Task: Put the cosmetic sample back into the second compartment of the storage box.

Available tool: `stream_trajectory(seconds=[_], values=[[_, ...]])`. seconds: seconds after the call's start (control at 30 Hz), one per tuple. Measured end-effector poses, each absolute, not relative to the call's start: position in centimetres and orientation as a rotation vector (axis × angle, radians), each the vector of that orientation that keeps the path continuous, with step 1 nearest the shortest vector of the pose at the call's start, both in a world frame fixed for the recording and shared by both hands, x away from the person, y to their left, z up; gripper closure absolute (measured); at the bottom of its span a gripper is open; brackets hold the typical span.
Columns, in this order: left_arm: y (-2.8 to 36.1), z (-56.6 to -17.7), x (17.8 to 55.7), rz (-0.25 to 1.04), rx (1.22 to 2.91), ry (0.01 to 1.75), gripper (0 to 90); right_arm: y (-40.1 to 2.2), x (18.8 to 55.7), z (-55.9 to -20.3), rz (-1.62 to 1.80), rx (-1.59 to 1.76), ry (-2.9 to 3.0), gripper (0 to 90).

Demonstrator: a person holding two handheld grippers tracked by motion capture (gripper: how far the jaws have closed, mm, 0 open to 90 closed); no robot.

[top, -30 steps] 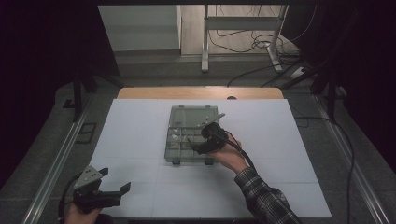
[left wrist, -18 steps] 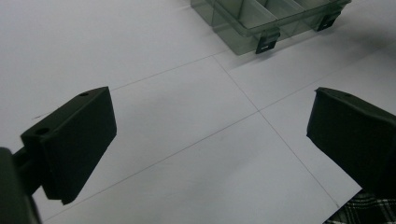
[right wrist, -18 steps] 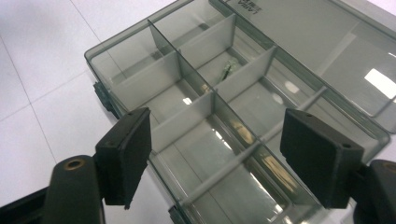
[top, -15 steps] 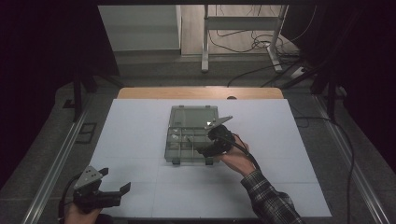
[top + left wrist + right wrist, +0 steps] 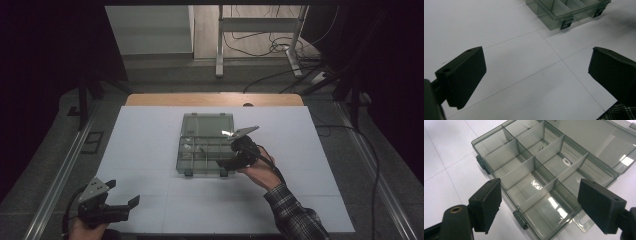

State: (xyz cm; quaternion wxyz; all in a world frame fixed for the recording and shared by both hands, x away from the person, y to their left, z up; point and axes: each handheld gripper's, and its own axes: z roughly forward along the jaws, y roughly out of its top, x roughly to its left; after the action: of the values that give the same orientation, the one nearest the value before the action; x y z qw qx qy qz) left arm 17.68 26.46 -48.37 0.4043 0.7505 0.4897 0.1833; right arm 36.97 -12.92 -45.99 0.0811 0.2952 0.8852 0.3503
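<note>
Organizer box [image 5: 205,145] mid-table [image 5: 150,145], right claw [image 5: 231,161] over its near-right corner

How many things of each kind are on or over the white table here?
Translucent grey plastic compartment box, lid open: 1
Black hand-held gripper: 2, left and right
Small pale items inside box compartments: 2 visible; what they are is too small to tell
Total: 5

Background stuff: the white tabletop [image 5: 150,150] has thin lines [image 5: 524,82] crossing it like a grid, plus a strip of bare wood [image 5: 210,99] along its far edge. Past that there's a metal stand [image 5: 257,40] on the floor with a tangle of cables [image 5: 260,45] around its legs. A dark cable [image 5: 372,165] trails off the tabletop's right edge.
</note>
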Motion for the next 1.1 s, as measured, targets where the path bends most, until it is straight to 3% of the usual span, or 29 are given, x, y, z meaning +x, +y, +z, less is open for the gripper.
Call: stream_trajectory(seconds=[0.23, 0.73, 1.1], values=[[26.4, -48.4, 17.7, 0.462, 1.896, 1.236, 1.9, -13.8, 36.6, -46.0, 1.047, 0.895, 2.642, 16.9], [26.4, -48.4, 17.7, 0.463, 1.901, 1.235, 2.0, -16.2, 34.7, -45.9, 1.023, 0.906, 2.608, 3.0], [26.4, -48.4, 17.7, 0.463, 1.9, 1.236, 1.9, -17.8, 33.0, -45.7, 1.041, 0.904, 2.576, 0.0]])
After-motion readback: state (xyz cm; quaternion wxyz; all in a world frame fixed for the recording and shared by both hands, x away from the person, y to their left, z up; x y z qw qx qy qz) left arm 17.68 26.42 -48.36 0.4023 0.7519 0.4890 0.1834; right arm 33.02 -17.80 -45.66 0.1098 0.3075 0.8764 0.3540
